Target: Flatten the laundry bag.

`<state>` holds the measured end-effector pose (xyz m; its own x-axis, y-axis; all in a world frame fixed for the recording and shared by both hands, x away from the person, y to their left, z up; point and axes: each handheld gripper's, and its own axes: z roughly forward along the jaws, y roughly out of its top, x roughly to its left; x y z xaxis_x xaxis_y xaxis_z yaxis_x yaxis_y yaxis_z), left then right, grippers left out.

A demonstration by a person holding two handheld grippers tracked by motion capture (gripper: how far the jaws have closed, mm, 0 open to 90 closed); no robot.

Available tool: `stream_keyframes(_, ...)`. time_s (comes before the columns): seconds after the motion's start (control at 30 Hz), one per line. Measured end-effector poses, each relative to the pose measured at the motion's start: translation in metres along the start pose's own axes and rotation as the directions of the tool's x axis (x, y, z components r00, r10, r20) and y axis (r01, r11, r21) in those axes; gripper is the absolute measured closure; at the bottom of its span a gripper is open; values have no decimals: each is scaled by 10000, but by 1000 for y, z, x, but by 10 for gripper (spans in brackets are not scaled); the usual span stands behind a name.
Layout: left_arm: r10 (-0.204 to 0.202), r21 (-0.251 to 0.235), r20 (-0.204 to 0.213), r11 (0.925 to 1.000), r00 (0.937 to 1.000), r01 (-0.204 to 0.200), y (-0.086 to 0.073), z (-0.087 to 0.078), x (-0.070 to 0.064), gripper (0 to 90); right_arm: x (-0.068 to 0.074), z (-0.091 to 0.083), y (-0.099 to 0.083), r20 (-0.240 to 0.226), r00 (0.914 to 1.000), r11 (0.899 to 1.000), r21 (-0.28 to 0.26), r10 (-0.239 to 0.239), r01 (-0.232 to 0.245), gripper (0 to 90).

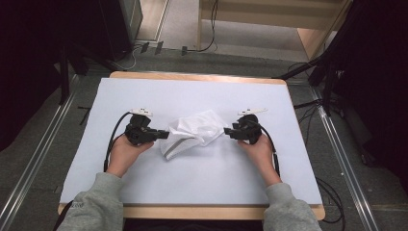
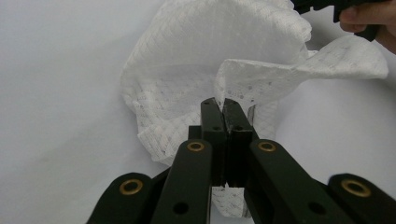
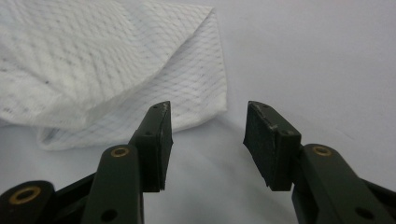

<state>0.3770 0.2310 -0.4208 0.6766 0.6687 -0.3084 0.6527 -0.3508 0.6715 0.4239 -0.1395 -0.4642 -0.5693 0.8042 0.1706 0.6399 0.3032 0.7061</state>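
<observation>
Mid-bench (image 1: 202,192), crumpled white cloth (image 1: 195,132). Left gripper (image 2: 223,105) jaws clamped on a fold, likely to anchor or lift it; right gripper (image 3: 208,126) jaws spread, empty, beside cloth's corner, ready to grab.

No legible text, labels, nos. or signs anywhere; nothing readable.

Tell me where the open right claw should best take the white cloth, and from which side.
Probably the free corner of the white cloth nearest the right claw, approached low from the cloth's right side. That corner lies flat and single-layered beside the open jaws, while the left claw already pinches a raised fold opposite.
</observation>
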Motion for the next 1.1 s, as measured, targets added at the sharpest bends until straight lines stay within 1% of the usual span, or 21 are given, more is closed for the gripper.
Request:
stream_keyframes(0.07,37,4,-48,10000,10000,-37,-2,-2,0,900,-1,4,3,17,10000,10000,-37,66,-66,531)
stream_keyframes(0.13,-39,-23,-55,10000,10000,39,-4,-5,0,900,-2,9,7,98,9999,9999,139,76,-78,553)
stream_keyframes(0.17,-57,-41,-125,10000,9999,57,-5,-6,1,900,-2,10,8,106,9999,9998,167,60,-62,558)
stream_keyframes(0.27,-227,-120,-131,9997,9997,225,-9,-11,4,900,-2,16,11,-44,9997,9994,214,261,-260,587)
stream_keyframes(0.3,-289,-130,-162,9995,9995,287,-10,-12,5,900,-1,19,11,-75,9997,9993,313,226,-224,607)
stream_keyframes(0.33,-336,-172,-158,9993,9993,333,-11,-13,5,900,1,21,11,22,9999,9990,422,126,-127,618)
stream_keyframes(0.37,-362,-204,-189,9991,9992,358,-12,-14,6,900,2,22,12,115,9999,9992,377,-110,106,681)
stream_keyframes(0.4,-437,-213,-191,9988,9989,433,-13,-15,6,900,4,23,12,142,9996,9988,432,-247,240,718)
stream_keyframes(0.47,-466,-231,-240,9987,9986,461,-14,-18,8,900,9,24,13,122,9988,9974,551,-465,458,822)
stream_keyframes(0.53,-615,-348,-278,9976,9977,605,-16,-21,10,900,13,25,14,141,9968,9949,645,-781,771,884)
stream_keyframes(0.6,-726,-413,-336,9966,9968,712,-17,-24,13,900,16,25,16,209,9953,9931,729,-941,923,895)
stream_keyframes(0.63,-812,-465,-339,9957,9961,796,-18,-26,14,900,16,25,16,145,9957,9931,744,-920,907,896)
stream_keyframes(0.77,-1078,-636,-395,9924,9934,1052,-20,-32,21,900,13,21,17,16,9980,9948,798,-631,627,897)
stream_keyframes(0.8,-1143,-667,-447,9916,9924,1112,-20,-33,23,900,11,20,18,-10,9978,9949,764,-658,657,898)
stream_keyframes(0.9,-1372,-774,-499,9881,9893,1331,-22,-37,29,900,7,15,18,100,9980,9957,695,-624,616,899)
stream_keyframes(1.0,-1573,-871,-505,9844,9863,1526,-23,-40,35,900,2,9,18,191,9990,9972,628,-410,397,899)
stream_keyframes(1.03,-1586,-875,-525,9842,9859,1537,-23,-41,36,900,1,7,18,193,9992,9977,599,-343,331,899)
stream_keyframes(1.1,-1705,-930,-517,9819,9840,1653,-24,-42,40,900,-4,3,17,278,9991,9980,552,-311,295,899)
